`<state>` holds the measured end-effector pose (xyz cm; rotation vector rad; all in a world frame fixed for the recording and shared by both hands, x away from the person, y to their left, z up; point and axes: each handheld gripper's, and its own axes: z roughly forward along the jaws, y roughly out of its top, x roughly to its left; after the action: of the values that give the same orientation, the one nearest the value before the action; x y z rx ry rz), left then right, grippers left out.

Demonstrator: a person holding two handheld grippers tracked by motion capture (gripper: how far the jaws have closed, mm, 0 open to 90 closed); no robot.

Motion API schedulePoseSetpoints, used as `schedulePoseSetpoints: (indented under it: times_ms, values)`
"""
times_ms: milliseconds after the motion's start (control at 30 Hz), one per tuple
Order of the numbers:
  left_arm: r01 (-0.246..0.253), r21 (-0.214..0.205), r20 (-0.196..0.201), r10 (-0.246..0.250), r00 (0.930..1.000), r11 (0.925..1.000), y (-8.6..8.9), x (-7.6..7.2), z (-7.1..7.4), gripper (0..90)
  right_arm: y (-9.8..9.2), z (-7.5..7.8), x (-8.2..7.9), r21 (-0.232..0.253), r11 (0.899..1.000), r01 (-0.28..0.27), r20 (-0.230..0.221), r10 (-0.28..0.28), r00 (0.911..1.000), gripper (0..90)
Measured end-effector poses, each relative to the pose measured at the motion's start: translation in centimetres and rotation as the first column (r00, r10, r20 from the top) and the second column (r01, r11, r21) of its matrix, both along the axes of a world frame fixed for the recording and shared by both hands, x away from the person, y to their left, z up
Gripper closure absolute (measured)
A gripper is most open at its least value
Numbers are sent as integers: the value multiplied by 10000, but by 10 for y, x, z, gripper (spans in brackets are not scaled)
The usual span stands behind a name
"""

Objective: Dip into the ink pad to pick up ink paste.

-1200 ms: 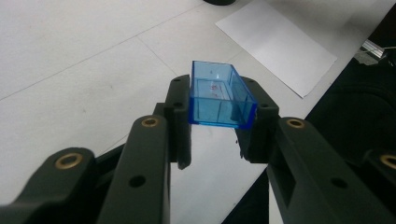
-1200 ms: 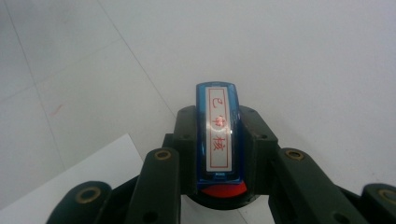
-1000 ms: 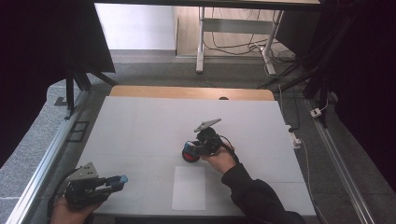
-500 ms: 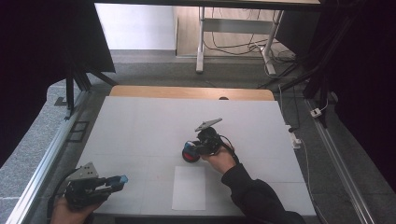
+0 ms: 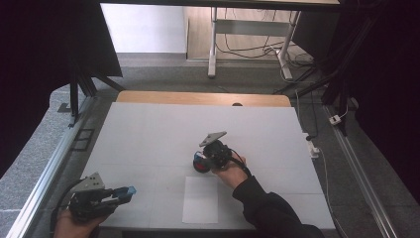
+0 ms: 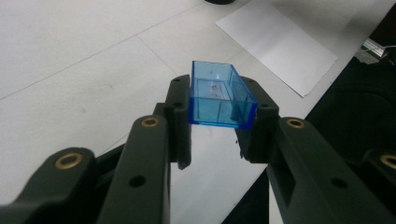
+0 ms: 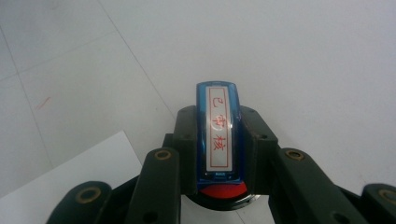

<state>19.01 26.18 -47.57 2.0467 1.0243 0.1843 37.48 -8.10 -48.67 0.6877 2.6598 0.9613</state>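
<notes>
The stamp (image 7: pixel 218 135), a blue-bodied self-inking stamp with a white label of red characters along its top and a red base, sits clamped between the jaws of the right tool (image 7: pixel 218 140). The jaws are drawn in tight against its two long sides, and the label faces the camera of the right gripper view. In the high view the right tool (image 5: pixel 205 159) holds the stamp (image 5: pixel 199 162) low over the white surface (image 5: pixel 148 134), just beyond the far edge of the sheet of white paper (image 5: pixel 200 199); whether its base touches the surface I cannot tell.

Its clear blue cap (image 6: pixel 218 95), an open rectangular shell, is off the stamp and is pinched between the jaws of the left tool (image 6: pixel 214 121), which grip its two long walls, with its hollow side facing up. In the high view the left tool (image 5: pixel 111 195) hovers at the near left corner of the surface, with the cap (image 5: pixel 131 190) at its tip, well apart from the stamp and to the left of the paper.

Judged from this, uncapping is done: cap and stamp are separated, one in each tool. The paper looks blank, so the impression appears not yet made. What is left is probably to bring the stamp over the sheet, press it down, and then fit the cap back on.
</notes>
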Motion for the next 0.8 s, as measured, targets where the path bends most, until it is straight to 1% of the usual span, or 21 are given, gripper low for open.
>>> schedulePoseSetpoints:
  times_ms: [33,133,167,200,433,633,667,733,800]
  values:
    - [4,0,-1,-4,10000,10000,0,0,0,680,0,0,0,-94,9999,-76,81,77,9999,712]
    - [22,1,-26,-22,10000,10000,0,0,0,680,0,1,1,-195,9997,-111,66,112,9999,711]
    - [19,-5,-44,-19,10000,10000,0,0,0,680,-1,1,2,-120,9998,-189,54,189,9998,711]
    - [14,-18,-59,-14,10000,10000,0,0,0,680,-1,1,1,-39,9999,-123,-10,123,9999,711]
    - [8,-13,-67,-8,10000,10000,0,1,0,680,-2,1,2,-4,10000,-95,-53,95,9999,710]
    - [-5,-22,-73,5,10000,10000,0,1,0,679,-5,1,4,215,9996,-171,-124,173,9998,710]
    - [-7,-21,-74,6,10000,10000,0,1,0,679,-5,1,4,238,9996,-116,-175,121,9998,710]
    - [-2,-25,-70,2,10000,10000,0,1,0,679,-5,1,4,275,9996,-88,-141,92,9999,710]
    - [-2,-28,-66,2,10000,10000,1,1,0,678,-6,3,4,411,9991,-86,-105,90,9999,709]
